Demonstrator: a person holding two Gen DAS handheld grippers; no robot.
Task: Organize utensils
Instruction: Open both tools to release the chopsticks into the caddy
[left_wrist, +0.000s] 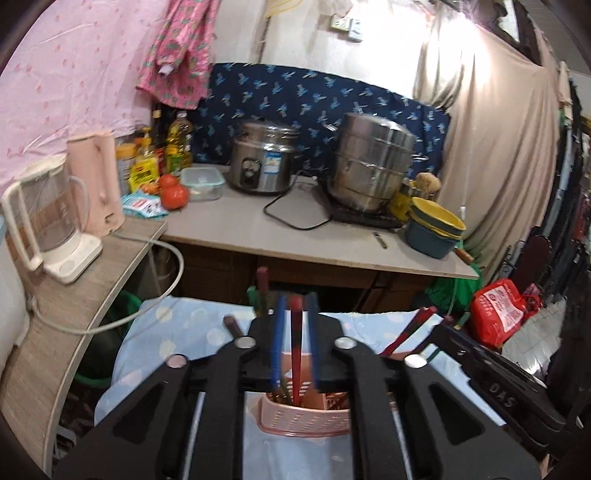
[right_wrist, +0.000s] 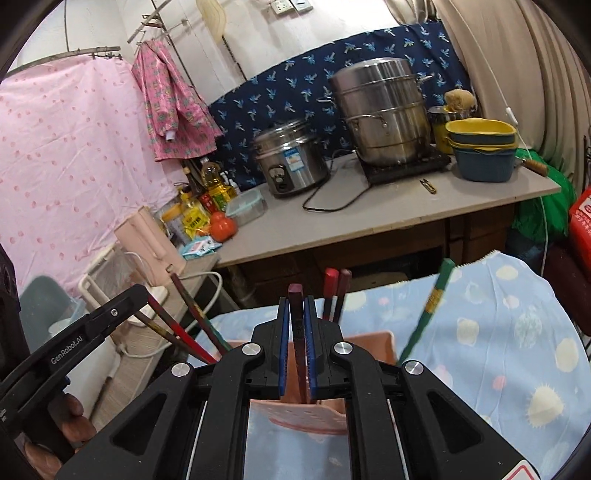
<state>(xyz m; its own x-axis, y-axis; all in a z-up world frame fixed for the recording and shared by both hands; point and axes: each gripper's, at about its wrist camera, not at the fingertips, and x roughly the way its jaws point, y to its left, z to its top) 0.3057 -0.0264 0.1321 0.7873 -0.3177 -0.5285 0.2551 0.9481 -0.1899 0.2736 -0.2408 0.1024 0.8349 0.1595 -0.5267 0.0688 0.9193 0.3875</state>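
Chopsticks (right_wrist: 334, 295) stand upright in a pink perforated holder (left_wrist: 303, 421), which sits on a blue spotted cloth (right_wrist: 498, 332) at the near side of the scene. This is where the loose utensils are being gathered.

On the left, the left tool (left_wrist: 294, 314) hangs over the holder, tilted downward. A red chopstick (left_wrist: 295, 369) runs up between its blue pads (left_wrist: 277, 343). The jaws stand fairly wide, with clear space on both sides of the stick, so nothing is clamped. The stick's lower end is already inside the holder, so it seems to stand by leaning on the wall, not by being gripped.

To the right, the right tool (right_wrist: 296, 306) is lined up the same way over the same holder. A dark red chopstick (right_wrist: 295, 291) stands between its pads. These jaws are narrow, with only a sliver of gap on each side, so the pads look just off the stick. Both sticks are held vertically, most likely so that they slide straight down among the others.

Further right, a green chopstick (right_wrist: 432, 302) leans out over the holder's right edge, tilted away from the rest.

Beyond them, the far desk (right_wrist: 369, 218) carries a rice cooker (right_wrist: 291, 162) and a steel steamer pot (right_wrist: 384, 110), well apart from the work.
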